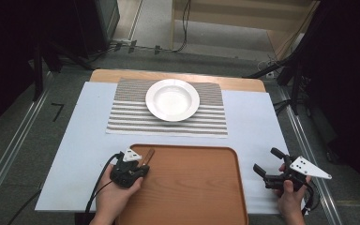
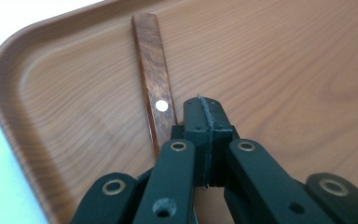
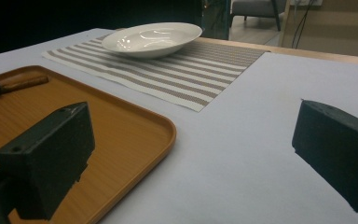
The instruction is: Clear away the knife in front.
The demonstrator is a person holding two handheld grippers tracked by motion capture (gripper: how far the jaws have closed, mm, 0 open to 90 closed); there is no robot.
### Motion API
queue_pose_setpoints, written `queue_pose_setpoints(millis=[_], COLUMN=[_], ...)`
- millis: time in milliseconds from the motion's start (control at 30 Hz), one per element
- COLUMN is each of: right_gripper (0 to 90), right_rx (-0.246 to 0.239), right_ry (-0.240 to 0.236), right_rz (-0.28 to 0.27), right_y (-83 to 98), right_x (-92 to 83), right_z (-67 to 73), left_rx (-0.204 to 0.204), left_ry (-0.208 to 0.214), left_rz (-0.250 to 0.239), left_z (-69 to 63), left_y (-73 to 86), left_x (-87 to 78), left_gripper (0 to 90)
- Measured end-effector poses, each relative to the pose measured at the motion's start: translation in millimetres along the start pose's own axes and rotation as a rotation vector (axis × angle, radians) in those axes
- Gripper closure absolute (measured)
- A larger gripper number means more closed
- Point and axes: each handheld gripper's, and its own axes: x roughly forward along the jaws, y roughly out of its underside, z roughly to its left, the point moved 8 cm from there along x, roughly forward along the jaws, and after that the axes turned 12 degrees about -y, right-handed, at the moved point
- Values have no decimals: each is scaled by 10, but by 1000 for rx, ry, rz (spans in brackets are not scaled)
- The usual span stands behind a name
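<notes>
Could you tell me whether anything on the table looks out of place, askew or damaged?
Nothing stands out. The white plate sits upright on the striped placemat, which lies square to the table. A dark wooden handle lies flat in the tray beside the left gripper, whose jaws are closed. No spills or damage visible.

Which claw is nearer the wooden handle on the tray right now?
Left. The left claw sits shut right beside the wooden handle on the tray; the right claw hovers open off the tray's right edge.
</notes>
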Motion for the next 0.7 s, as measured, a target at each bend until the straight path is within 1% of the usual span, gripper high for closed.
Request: queue_pose_setpoints(millis=[433, 533, 600, 700], right_gripper=[0, 0, 0, 0], right_rx=[-2, -2, 1, -2], right_ry=[0, -2, -2, -1], right_rz=[1, 0, 0, 0], right_y=[1, 0, 0, 0], right_x=[3, 1, 0, 1], right_z=[0, 2, 4, 1], left_rx=[-37, -38, -46, -44], left_ry=[-3, 1, 3, 6], left_rz=[-2, 2, 1, 2], left_z=[202, 244, 255, 256], left_y=[94, 113, 117, 118], left_x=[-82, -99, -102, -102], left_gripper=[900, 900, 900, 900])
